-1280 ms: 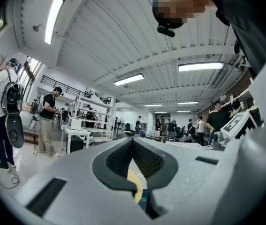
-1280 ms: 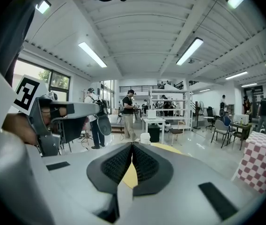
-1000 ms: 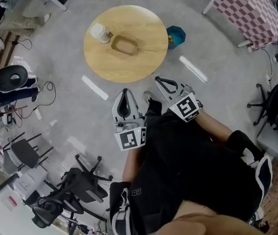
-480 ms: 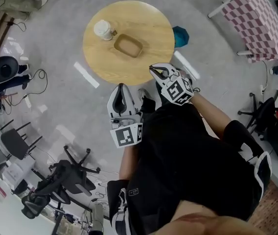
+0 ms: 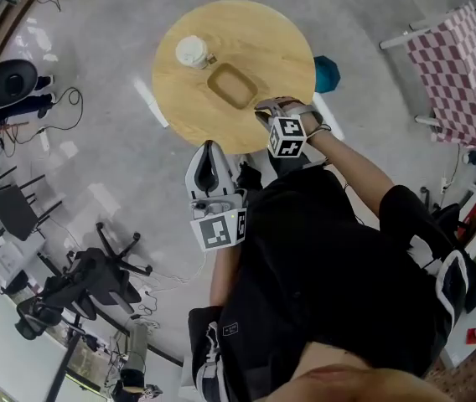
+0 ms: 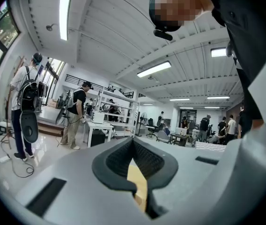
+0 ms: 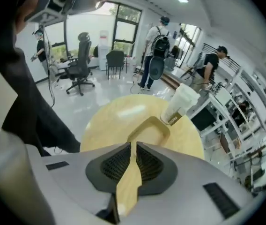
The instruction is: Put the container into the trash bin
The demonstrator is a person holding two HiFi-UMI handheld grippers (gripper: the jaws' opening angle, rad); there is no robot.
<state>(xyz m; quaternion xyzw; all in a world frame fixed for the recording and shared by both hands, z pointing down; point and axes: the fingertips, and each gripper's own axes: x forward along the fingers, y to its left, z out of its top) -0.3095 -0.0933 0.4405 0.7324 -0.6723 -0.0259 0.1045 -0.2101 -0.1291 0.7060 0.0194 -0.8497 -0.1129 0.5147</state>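
Note:
A shallow brown container [image 5: 231, 85] lies on the round wooden table [image 5: 263, 32], next to a white lidded cup [image 5: 193, 52]. The teal trash bin [image 5: 328, 74] stands on the floor at the table's right edge. My right gripper [image 5: 261, 107] hangs over the table's near edge and points down at the container [image 7: 149, 128], just short of it. Its jaws are only a slit apart, starting to open, with nothing between them. My left gripper [image 5: 211, 149] is held over the floor in front of the table, shut and empty, pointing level into the room [image 6: 133, 140].
A checkered table [image 5: 464, 65] stands at the far right. Office chairs [image 5: 95, 266] and cables crowd the floor at the left. White tape strips [image 5: 147, 103] mark the floor by the table. Several people stand far off in the left gripper view.
My right gripper has swung from beside the body out over the table's near edge and tipped downward. The left gripper has shifted slightly toward the table.

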